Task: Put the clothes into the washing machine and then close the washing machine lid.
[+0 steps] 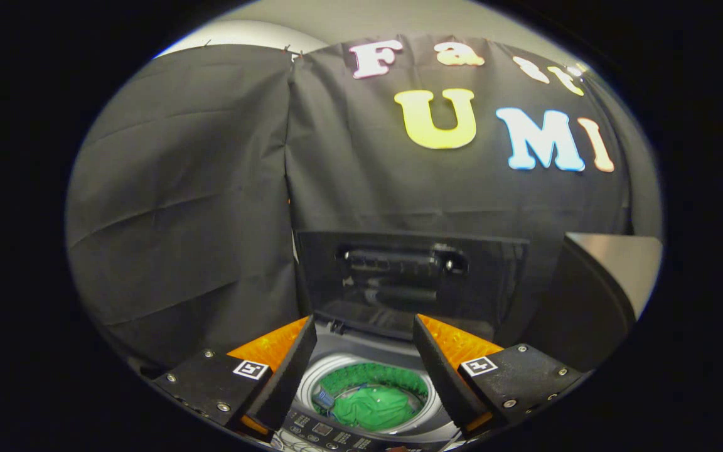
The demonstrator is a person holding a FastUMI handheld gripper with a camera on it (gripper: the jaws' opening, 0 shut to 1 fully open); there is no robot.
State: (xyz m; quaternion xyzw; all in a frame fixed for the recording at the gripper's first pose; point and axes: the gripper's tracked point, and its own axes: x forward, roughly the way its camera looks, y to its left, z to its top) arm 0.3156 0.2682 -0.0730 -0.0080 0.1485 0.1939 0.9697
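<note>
The hand-held two-finger gripper (pixel 364 361) points forward and slightly downward. Its fingers (pixel 286 370) stand well apart, left and right, angled outward from each other, holding nothing and touching nothing. Each finger base carries a small square marker.

Nothing legible (washer panel (pixel 324 433) markings too small); gripper (pixel 364 323) spread.

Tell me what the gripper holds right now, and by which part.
Nothing: the gripper is open above the drum, where the green clothes lie; the lid stands raised.
</note>
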